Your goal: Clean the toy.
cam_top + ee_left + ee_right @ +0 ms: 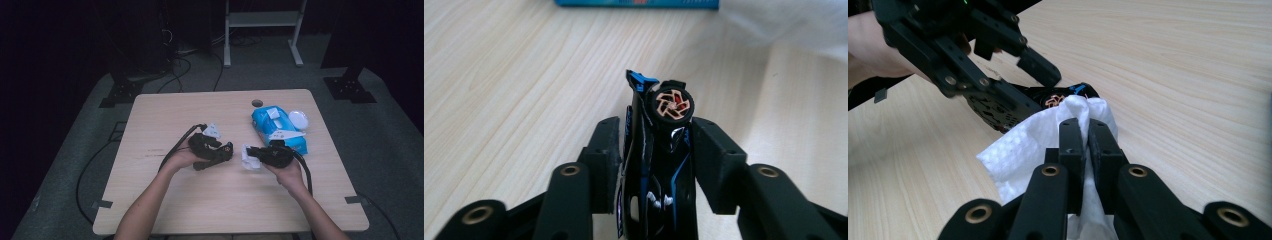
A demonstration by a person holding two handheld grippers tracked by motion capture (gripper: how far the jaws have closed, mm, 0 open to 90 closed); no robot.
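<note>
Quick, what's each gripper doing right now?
Left gripper: fingers closed on the black and blue toy car.
Right gripper: fingers shut on the white wipe, which touches the car.

toy car (659, 165): black, blue trim, copper wheel | wipe (1033, 145): white, dimpled

Bright, evenly lit tabletop; dark surroundings; soft, slightly blurred close-ups.
</note>
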